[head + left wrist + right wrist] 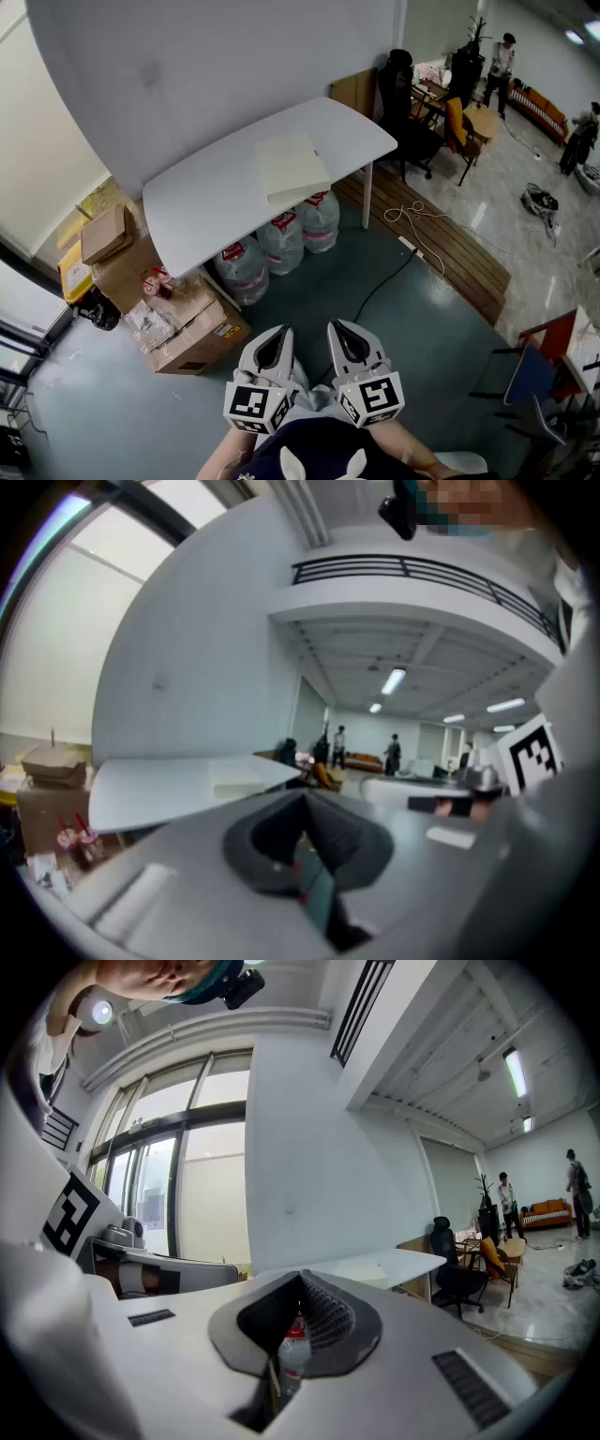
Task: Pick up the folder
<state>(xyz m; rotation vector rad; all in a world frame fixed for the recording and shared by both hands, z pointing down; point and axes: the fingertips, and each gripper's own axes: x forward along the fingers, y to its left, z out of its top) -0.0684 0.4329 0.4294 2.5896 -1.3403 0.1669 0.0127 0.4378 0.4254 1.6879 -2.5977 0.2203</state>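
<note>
You hold your left gripper (275, 345) and right gripper (351, 340) side by side, jaws closed and empty, both pointing roughly toward twelve o'clock.

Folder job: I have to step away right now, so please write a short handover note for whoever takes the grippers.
Left gripper: shut, empty, held close to the body.
Right gripper: shut, empty, beside the left one.
Folder: lies flat on the white table, toward the end at the head view's right, well ahead of both grippers.
Done: nothing yet; the folder is untouched.
Left: step up to the table, open a gripper, probably take the folder by an edge, and lift it.
</note>
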